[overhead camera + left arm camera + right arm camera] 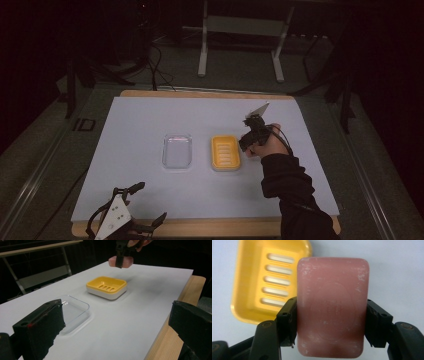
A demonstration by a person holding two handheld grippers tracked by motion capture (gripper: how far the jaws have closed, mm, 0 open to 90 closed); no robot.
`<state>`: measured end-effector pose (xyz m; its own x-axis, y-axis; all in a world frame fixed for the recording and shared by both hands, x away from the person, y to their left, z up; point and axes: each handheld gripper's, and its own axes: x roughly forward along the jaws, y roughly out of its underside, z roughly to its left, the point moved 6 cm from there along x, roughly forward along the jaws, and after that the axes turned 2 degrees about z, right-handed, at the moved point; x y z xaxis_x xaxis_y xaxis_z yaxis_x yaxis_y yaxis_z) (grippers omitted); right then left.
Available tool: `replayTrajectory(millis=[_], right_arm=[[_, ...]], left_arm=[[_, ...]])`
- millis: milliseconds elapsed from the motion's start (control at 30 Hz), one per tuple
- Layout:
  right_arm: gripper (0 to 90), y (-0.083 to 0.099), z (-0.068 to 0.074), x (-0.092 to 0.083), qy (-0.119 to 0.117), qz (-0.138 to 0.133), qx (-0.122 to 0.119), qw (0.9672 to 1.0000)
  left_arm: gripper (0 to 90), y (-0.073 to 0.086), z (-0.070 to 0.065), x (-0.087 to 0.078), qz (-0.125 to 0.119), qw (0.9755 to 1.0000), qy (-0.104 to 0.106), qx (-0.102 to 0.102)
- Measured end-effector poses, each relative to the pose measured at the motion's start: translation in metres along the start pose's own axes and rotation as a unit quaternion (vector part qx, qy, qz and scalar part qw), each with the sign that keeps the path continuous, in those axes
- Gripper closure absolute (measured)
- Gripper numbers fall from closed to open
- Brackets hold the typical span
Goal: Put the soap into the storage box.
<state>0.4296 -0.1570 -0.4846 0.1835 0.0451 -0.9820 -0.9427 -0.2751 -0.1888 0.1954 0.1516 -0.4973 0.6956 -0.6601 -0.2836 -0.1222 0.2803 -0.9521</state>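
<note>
A pink bar of soap (332, 306) is held flat between the two black jaws of my right gripper (332, 322), which is shut on it. The soap (121, 261) hangs above the white mat, just right of the yellow slotted soap dish (225, 152) (270, 280) (107, 286). In the high view my right gripper (250, 137) is beside the dish's right edge. A clear plastic lid or tray (177, 151) (72, 310) lies left of the dish. My left gripper (142, 210) rests at the table's near left edge, its jaws wide apart and empty.
The white mat (140, 120) covers a wooden table (200, 227) whose edge shows at the front. A metal stand (240, 30) and cables lie on the dark floor beyond the table.
</note>
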Motion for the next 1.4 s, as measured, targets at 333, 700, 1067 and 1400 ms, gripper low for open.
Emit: replayTrajectory(millis=[333,700,1067,1400], right_arm=[[37.4,-0.01,0.027,-0.012,-0.008,-0.018,0.006,0.9998],[37.4,-0.017,0.059,-0.003,-0.022,-0.041,0.023,0.9986],[37.3,-0.017,0.074,0.022,-0.032,-0.05,0.052,0.9969],[37.3,-0.015,0.074,0.047,-0.025,-0.037,0.063,0.997]], left_arm=[[0.5,-0.001,0.0,0.0,-0.002,1.0,-0.001,0.001],[0.5,-0.003,-0.001,-0.001,-0.006,1.0,-0.001,0.0],[0.5,-0.003,-0.002,-0.002,-0.006,1.0,0.002,0.002],[0.5,-0.003,-0.003,-0.002,-0.006,1.0,0.004,0.005]])
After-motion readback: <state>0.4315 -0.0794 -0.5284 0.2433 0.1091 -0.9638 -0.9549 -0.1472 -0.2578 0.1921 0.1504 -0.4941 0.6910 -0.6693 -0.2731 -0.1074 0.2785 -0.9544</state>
